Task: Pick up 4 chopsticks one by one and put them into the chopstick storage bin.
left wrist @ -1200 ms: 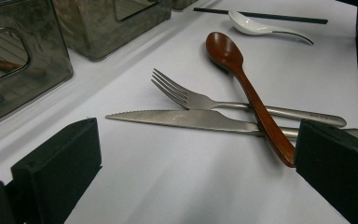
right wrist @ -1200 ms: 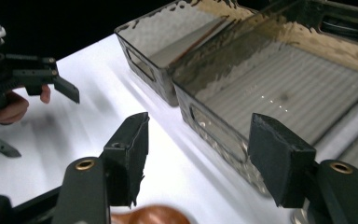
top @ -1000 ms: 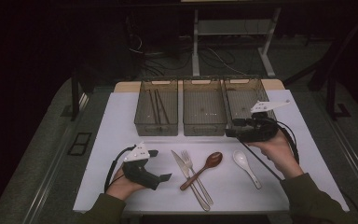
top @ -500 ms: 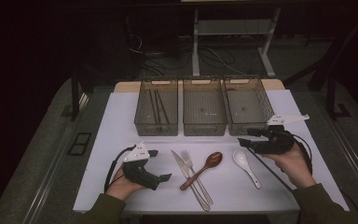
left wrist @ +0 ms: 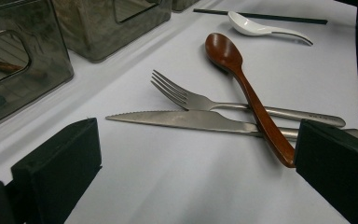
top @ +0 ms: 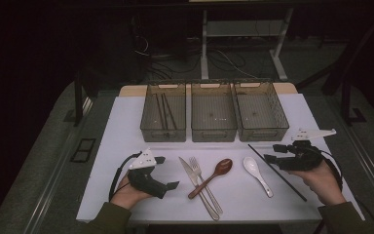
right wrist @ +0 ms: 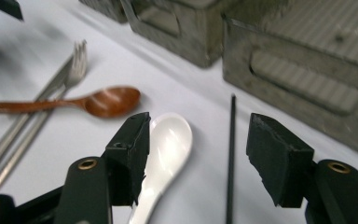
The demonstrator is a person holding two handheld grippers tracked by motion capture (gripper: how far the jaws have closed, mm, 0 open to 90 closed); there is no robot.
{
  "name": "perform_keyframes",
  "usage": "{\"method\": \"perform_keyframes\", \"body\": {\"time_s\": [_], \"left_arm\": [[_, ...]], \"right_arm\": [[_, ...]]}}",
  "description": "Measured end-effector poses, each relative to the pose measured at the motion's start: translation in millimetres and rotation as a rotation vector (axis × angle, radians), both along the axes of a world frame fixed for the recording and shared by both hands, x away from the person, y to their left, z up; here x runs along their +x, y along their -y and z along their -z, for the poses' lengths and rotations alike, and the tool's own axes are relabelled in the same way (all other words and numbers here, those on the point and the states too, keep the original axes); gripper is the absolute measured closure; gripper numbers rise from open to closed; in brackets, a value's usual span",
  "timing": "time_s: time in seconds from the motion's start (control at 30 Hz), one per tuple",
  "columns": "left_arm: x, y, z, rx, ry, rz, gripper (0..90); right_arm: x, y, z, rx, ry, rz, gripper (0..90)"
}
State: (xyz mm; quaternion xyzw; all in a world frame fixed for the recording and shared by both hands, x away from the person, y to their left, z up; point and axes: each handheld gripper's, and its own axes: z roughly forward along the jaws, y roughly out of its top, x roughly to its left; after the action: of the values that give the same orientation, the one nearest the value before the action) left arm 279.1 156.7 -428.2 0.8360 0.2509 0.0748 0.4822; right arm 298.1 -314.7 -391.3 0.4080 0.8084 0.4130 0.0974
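Observation:
On the white mat lie a knife, a fork, a brown wooden spoon, a white spoon and one black chopstick. My right gripper hovers open at the chopstick's far end. In the right gripper view the chopstick runs between the jaws, untouched, and the white spoon lies beside the left jaw. Open too, my left gripper rests on the mat left of the knife, with nothing between its jaws.
Three grey bins stand in a row at the back of the mat: the left bin holds dark chopsticks, the middle bin and the right bin look bare. Table legs and cables lie beyond.
My right gripper has come away from the right bin, toward the near right and down, and now sits over the black chopstick. The left gripper has stayed put.

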Motion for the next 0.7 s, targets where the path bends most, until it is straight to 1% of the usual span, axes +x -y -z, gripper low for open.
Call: {"method": "perform_keyframes", "body": {"time_s": [0.23, 0.37, 0.47, 0.53, 0.7], "left_arm": [[-0.1, 0.4, 0.1, 0.000, 0.000, 0.000, 0.0], [-0.1, 0.2, 0.0, 0.000, 0.000, 0.000, 0.0], [-0.1, 0.4, 0.1, 0.001, 0.000, 0.001, 0.0], [-0.2, 0.7, 0.2, 0.001, -0.001, 0.002, 0.0], [-0.1, 0.6, 0.2, 0.001, -0.001, 0.001, 0.0]], "right_arm": [[-4.8, 12.3, 5.1, -0.073, -0.072, 0.023, 41.1], [-6.3, 15.9, 8.6, -0.140, -0.109, 0.030, 42.8], [-7.0, 16.6, 10.9, -0.189, -0.160, 0.032, 45.6], [-6.9, 16.2, 13.2, -0.227, -0.185, 0.022, 48.7], [-7.2, 12.2, 19.0, -0.313, -0.266, 0.001, 56.5]]}}
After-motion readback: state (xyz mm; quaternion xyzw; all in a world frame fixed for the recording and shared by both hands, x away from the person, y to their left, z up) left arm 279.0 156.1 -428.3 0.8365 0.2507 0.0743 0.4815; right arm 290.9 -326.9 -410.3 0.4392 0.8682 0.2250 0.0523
